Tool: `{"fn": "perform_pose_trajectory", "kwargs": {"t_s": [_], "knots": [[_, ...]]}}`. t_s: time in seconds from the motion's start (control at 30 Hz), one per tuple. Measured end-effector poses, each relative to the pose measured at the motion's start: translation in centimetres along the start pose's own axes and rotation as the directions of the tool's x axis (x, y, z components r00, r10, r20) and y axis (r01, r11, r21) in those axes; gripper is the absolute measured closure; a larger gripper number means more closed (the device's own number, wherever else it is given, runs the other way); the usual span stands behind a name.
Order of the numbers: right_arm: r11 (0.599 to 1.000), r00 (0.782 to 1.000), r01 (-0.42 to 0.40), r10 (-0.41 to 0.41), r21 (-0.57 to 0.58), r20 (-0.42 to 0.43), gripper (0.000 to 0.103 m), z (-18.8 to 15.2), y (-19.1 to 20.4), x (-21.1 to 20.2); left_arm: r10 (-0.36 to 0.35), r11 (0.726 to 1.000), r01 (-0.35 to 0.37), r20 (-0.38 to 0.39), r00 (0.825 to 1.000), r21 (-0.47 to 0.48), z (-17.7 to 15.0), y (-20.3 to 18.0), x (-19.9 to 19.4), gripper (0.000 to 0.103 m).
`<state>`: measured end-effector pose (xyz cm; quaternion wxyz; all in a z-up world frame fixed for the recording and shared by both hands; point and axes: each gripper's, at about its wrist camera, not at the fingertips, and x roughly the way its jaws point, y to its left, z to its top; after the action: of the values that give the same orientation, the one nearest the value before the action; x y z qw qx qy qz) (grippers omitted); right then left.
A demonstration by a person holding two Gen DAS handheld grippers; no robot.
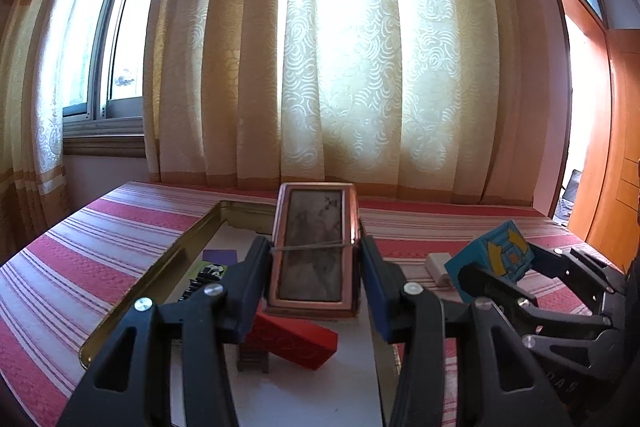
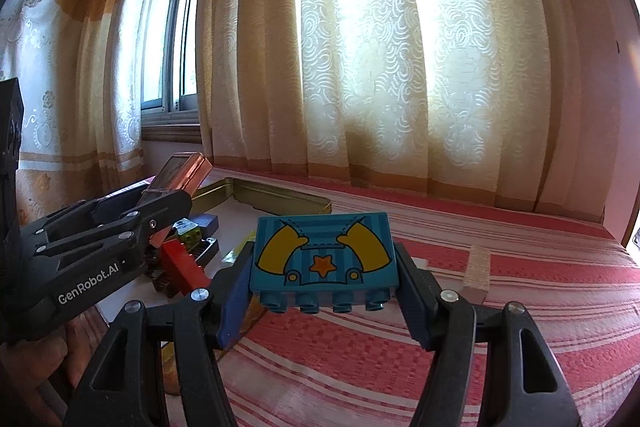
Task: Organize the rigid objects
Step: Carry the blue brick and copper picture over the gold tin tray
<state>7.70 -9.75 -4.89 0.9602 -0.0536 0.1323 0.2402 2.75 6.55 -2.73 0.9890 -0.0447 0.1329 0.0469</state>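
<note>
A: What's nearest?

B: The left gripper point(image 1: 316, 267) is clamped on a copper tin point(image 1: 314, 247) above the open metal tray point(image 1: 160, 267), where a red block point(image 1: 296, 341) lies. The right gripper point(image 2: 324, 267) is clamped on a blue toy brick point(image 2: 324, 255) above the bedspread.

A: And the surface?

B: A red-striped bedspread point(image 2: 500, 307). Behind it hang cream curtains point(image 2: 380, 47); a window point(image 1: 116, 47) on the left.
</note>
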Motion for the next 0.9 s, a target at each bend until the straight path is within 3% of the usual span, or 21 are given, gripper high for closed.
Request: {"fn": "perform_pose_trajectory", "kwargs": {"t_s": [0.6, 0.9], "knots": [[0.995, 0.994, -0.091, 0.089, -0.032, -0.059, 0.037, 1.0, 2.5, 3.5, 0.101, 0.995, -0.100, -0.090, 0.991, 0.019, 0.3, 3.9, 1.7, 0.058], [0.988, 0.988, -0.131, 0.123, -0.082, -0.097, 0.037, 2.5, 4.4, 5.8, 0.103, 0.995, -0.101, -0.159, 0.982, 0.020, 1.0, 5.3, 3.1, 0.058]]}}
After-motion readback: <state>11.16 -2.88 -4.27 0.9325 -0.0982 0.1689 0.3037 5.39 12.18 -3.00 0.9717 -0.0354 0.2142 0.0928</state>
